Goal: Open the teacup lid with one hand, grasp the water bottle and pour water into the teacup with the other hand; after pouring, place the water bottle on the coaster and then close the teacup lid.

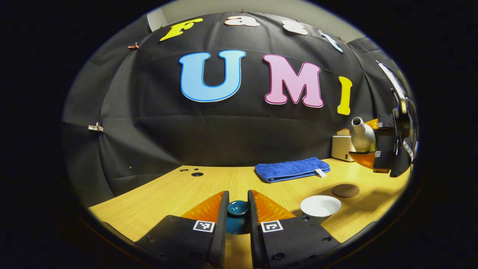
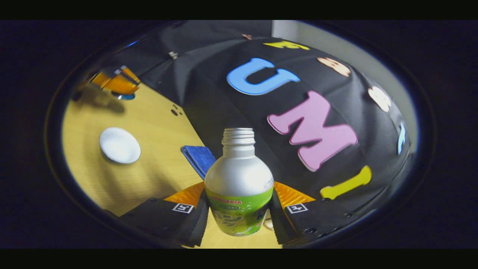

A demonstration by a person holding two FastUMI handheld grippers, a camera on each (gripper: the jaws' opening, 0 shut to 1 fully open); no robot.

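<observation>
Two tongs work together: left tongs (image 1: 238, 209) pinch the teacup lid (image 1: 238, 207) away, low in the frame, so right tongs (image 2: 239, 209), squeezing the water bottle (image 2: 239, 186), can pour into the teacup (image 1: 320, 206).

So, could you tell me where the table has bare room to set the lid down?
Bare wood lies left of the left gripper, out to the table's small holes. Crowded on the right: teacup, coaster, blue towel.

The left gripper view sits low over the table (image 1: 157, 201), level and facing the back wall, while the right gripper view, apparently higher and rolled sideways, looks along the bottle (image 2: 239, 186); both share the white teacup (image 1: 320, 206) and blue towel (image 1: 291, 169).
</observation>
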